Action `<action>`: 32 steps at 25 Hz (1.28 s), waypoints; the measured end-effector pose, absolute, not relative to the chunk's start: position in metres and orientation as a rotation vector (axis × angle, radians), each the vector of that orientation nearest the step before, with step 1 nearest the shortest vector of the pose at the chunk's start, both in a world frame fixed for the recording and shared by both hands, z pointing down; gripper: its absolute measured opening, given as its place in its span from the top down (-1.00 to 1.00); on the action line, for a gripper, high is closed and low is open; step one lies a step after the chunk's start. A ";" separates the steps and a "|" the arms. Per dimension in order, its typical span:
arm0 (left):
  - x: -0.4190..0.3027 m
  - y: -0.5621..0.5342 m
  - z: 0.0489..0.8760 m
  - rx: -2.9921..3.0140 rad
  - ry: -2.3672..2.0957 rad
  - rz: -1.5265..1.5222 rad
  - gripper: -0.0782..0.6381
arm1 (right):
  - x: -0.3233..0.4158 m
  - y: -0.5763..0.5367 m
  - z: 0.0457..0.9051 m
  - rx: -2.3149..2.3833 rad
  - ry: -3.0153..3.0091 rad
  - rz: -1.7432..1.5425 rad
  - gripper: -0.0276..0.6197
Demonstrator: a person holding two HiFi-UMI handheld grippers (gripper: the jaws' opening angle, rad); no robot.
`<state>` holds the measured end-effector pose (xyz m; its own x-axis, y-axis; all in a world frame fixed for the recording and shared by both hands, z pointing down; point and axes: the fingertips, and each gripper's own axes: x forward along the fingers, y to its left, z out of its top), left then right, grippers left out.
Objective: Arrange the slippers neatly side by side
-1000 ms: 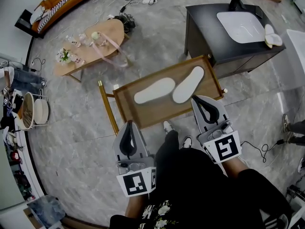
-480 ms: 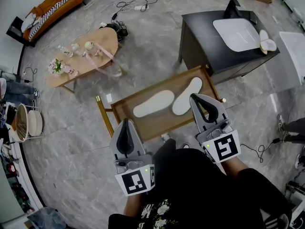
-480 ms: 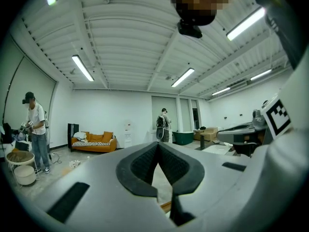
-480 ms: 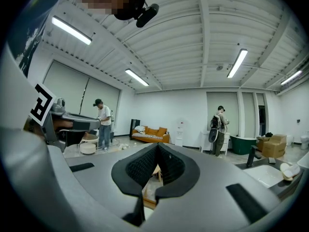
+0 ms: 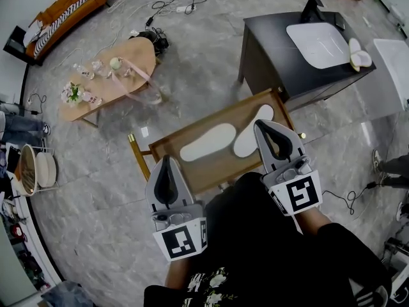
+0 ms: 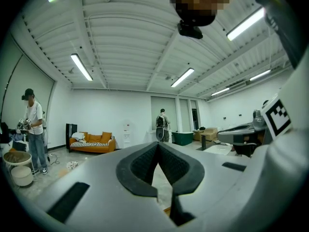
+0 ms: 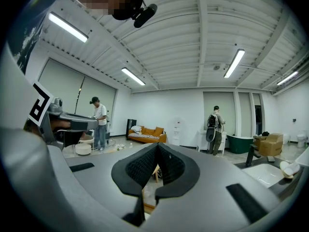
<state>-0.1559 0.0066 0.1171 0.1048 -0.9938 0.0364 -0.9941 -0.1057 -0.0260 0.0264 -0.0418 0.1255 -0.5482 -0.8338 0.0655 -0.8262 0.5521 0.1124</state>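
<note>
1. Nearest me, both tongs are clenched on nothing: the left gripper [image 5: 167,165] and the right gripper [image 5: 271,133] point level.
2. Just ahead, two slippers lie on the wooden table [image 5: 182,171], their long axes along it but not parallel.
3. The right slipper [image 5: 244,144] lies at the right gripper's tip, and the left slipper [image 5: 208,142] lies ahead between both grippers.

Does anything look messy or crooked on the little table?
Yes. On the wooden table, the left slipper and the right slipper point different ways, not lined up side by side.
</note>
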 end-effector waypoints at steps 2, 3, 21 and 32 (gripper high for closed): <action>-0.150 0.002 0.116 2.327 -2.101 0.073 0.78 | 0.029 -0.046 0.128 1.416 -2.671 -0.091 0.93; -0.149 0.000 0.115 2.321 -2.110 0.073 0.78 | 0.030 -0.049 0.129 1.403 -2.677 -0.086 0.93; -0.110 -0.019 0.158 2.224 -2.080 0.201 0.78 | 0.045 -0.085 0.173 1.132 -2.702 0.056 0.93; -0.093 -0.020 0.220 2.229 -1.899 0.301 0.78 | 0.051 -0.073 0.237 1.123 -2.582 0.237 0.93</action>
<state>-0.0932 -0.0198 0.2202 0.1548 -0.9473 0.2804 -0.9876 -0.1561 0.0181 0.0509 -0.0730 0.2373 -0.6424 -0.6822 0.3491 -0.7344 0.6783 -0.0258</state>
